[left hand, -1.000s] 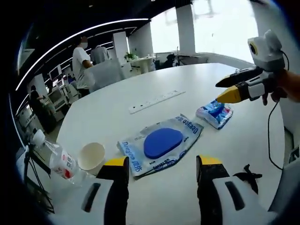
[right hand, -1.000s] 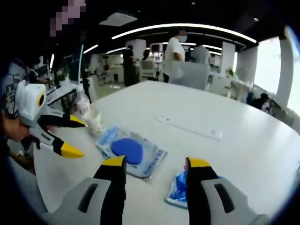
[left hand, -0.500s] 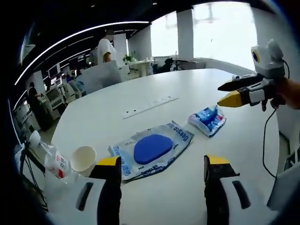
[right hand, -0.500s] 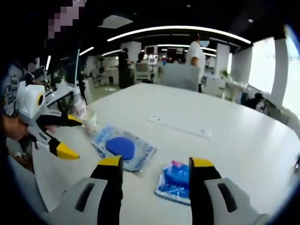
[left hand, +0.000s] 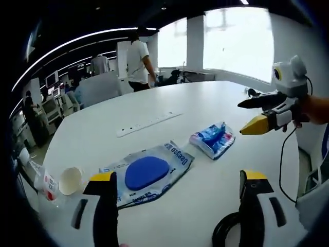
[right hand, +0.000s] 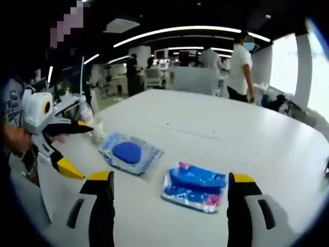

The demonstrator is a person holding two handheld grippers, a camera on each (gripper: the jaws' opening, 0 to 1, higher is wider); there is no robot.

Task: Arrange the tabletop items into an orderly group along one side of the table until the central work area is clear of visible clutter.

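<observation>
The blue tissue pack lies flat on the desk straight ahead of the right gripper — long axis crosswise between its spread fingers; the left gripper, also spread, faces the blue-disc pouch.

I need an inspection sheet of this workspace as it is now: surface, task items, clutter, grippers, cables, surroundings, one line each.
Surface: large white rounded table, mostly bare.
Job's things: flat clear pouch with a blue oval pad near the middle; blue and white soft packet beside it, apart; white paper cup and clear plastic bottle with red label near the edge.
Clutter: long white power strip lying farther back.
Grippers: left gripper open, empty; right gripper open, empty, packet ahead.
Cables: black cable hanging from right gripper.
Surroundings: open office, desks, person in white shirt standing.
</observation>
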